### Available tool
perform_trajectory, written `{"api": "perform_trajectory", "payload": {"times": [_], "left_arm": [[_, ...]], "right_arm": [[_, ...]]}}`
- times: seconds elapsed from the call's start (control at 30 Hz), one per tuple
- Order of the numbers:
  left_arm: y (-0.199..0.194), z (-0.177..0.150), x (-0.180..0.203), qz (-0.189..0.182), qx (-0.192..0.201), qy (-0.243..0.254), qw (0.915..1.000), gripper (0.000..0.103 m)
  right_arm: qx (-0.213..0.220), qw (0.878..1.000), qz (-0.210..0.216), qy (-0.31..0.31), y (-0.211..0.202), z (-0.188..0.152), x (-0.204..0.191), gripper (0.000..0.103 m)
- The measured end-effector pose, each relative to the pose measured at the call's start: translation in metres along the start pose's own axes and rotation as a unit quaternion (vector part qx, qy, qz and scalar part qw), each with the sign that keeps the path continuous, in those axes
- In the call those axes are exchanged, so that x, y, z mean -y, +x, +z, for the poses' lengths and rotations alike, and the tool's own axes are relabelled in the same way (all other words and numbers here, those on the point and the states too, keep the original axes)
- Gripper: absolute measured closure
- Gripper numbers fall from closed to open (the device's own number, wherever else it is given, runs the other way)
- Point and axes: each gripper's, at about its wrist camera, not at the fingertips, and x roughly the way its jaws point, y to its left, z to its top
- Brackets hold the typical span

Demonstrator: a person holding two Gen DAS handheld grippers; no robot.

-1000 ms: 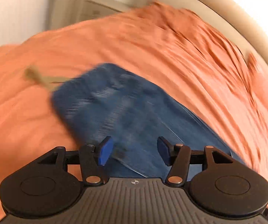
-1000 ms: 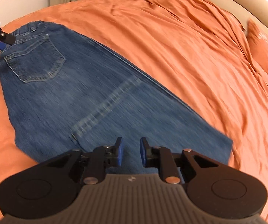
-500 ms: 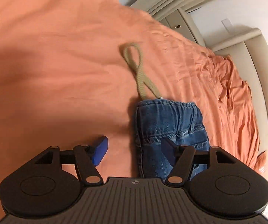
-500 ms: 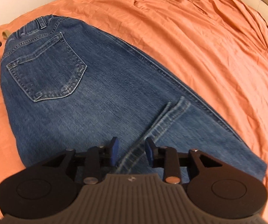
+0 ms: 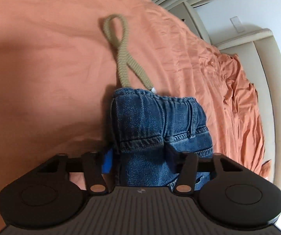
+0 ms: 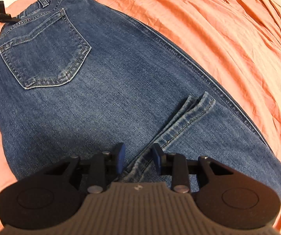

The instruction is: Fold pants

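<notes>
Orange bedding (image 6: 228, 29) covers the bed and fills most of both views, with a pale headboard (image 5: 267, 98) curving down the right edge of the left wrist frame. On it lie the blue jeans (image 6: 111, 78), already doubled leg on leg, back pocket (image 6: 42, 51) up in the upper left of the right wrist frame, their long axis running from the waistband at upper left down to the lower right. The leg hems (image 6: 189, 115) are folded back onto the thigh and lie just ahead of the right gripper (image 6: 138, 156), whose blue pads stand apart on either side of the hem edge, open and not clamping it. At the far end, the left gripper (image 5: 140, 158) straddles the bunched waistband (image 5: 160, 113) in the lower middle of its frame, jaws wide, one pad on the bedding side and one over the denim; it does not look closed on the cloth. A beige braided cord (image 5: 121, 45) loops out of the waistband toward the top of the frame. Each gripper sits at its own end of the long axis, so the next fold likely turns on bringing one end toward the other; the right is nearer the hems, the left nearer the waist.
</notes>
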Motion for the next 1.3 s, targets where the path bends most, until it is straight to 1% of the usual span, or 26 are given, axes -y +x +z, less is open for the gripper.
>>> {"api": "perform_trajectory", "payload": {"times": [0.03,0.1,0.13,0.17,0.23,0.3,0.33,0.4,0.5,0.53,0.6,0.63,0.73,0.77,0.8,0.9,0.93,1.0,1.03,1.07,1.1,1.13,1.27,1.3], "left_arm": [[-0.004,-0.001,0.003,-0.004,0.005,0.008,0.9999,0.061],[-0.012,-0.003,0.009,-0.013,0.015,0.029,0.9994,0.070],[-0.017,-0.006,0.015,-0.021,0.022,0.042,0.9986,0.072],[-0.024,-0.009,0.020,-0.032,0.031,0.059,0.9973,0.073],[-0.040,-0.019,0.037,-0.052,0.048,0.114,0.9909,0.075],[-0.057,-0.032,0.054,-0.073,0.064,0.177,0.9795,0.075],[-0.066,-0.040,0.063,-0.082,0.071,0.210,0.9717,0.075],[-0.081,-0.060,0.082,-0.090,0.081,0.277,0.9534,0.075],[-0.097,-0.095,0.109,-0.105,0.082,0.363,0.9223,0.075],[-0.101,-0.110,0.118,-0.104,0.084,0.398,0.9079,0.075],[-0.107,-0.144,0.135,-0.096,0.092,0.472,0.8716,0.075],[-0.109,-0.164,0.142,-0.094,0.092,0.510,0.8498,0.075],[-0.104,-0.219,0.156,-0.085,0.086,0.602,0.7896,0.075],[-0.101,-0.237,0.158,-0.083,0.079,0.630,0.7681,0.075],[-0.095,-0.253,0.159,-0.081,0.070,0.651,0.7513,0.074],[-0.078,-0.300,0.154,-0.074,0.031,0.717,0.6927,0.074],[-0.072,-0.311,0.150,-0.072,0.014,0.733,0.6766,0.074],[-0.060,-0.328,0.141,-0.068,-0.031,0.753,0.6532,0.074],[-0.052,-0.334,0.137,-0.063,-0.056,0.759,0.6455,0.074],[-0.048,-0.338,0.134,-0.059,-0.068,0.765,0.6379,0.073],[-0.044,-0.340,0.131,-0.058,-0.077,0.767,0.6344,0.071],[-0.043,-0.339,0.133,-0.062,-0.088,0.761,0.6398,0.070],[-0.041,-0.308,0.135,-0.088,-0.141,0.703,0.6915,0.065],[-0.040,-0.302,0.135,-0.096,-0.154,0.687,0.7036,0.062]], "right_arm": [[0.000,1.000,-0.001,0.000,-0.001,0.000,0.000,0.074],[0.004,1.000,-0.003,0.006,-0.005,-0.001,0.001,0.075],[0.007,1.000,-0.003,0.012,-0.008,-0.001,0.002,0.076],[0.013,1.000,-0.001,0.020,-0.014,-0.003,0.003,0.076],[0.027,0.999,0.003,0.036,-0.028,-0.008,0.007,0.076],[0.038,0.998,0.003,0.048,-0.042,-0.015,0.012,0.076],[0.043,0.998,0.003,0.054,-0.050,-0.019,0.015,0.076],[0.051,0.997,0.005,0.066,-0.062,-0.025,0.020,0.076],[0.058,0.993,0.012,0.098,-0.078,-0.039,0.031,0.076],[0.060,0.992,0.013,0.108,-0.082,-0.044,0.033,0.076],[0.065,0.991,0.008,0.121,-0.091,-0.055,0.037,0.076],[0.066,0.990,0.006,0.125,-0.096,-0.059,0.039,0.076],[0.068,0.988,-0.002,0.140,-0.107,-0.072,0.046,0.076],[0.068,0.987,-0.004,0.145,-0.109,-0.077,0.048,0.076],[0.067,0.986,-0.006,0.151,-0.112,-0.082,0.051,0.076],[0.061,0.984,-0.010,0.168,-0.117,-0.099,0.060,0.076],[0.057,0.983,-0.011,0.174,-0.117,-0.105,0.062,0.076],[0.053,0.981,-0.009,0.185,-0.118,-0.116,0.067,0.076],[0.050,0.980,-0.007,0.191,-0.118,-0.120,0.068,0.076],[0.048,0.979,-0.004,0.196,-0.116,-0.123,0.069,0.076],[0.047,0.978,-0.002,0.202,-0.115,-0.127,0.070,0.076],[0.047,0.977,0.000,0.206,-0.115,-0.129,0.070,0.076],[0.050,0.975,0.009,0.218,-0.113,-0.137,0.067,0.075],[0.051,0.974,0.012,0.219,-0.114,-0.138,0.066,0.075]]}}
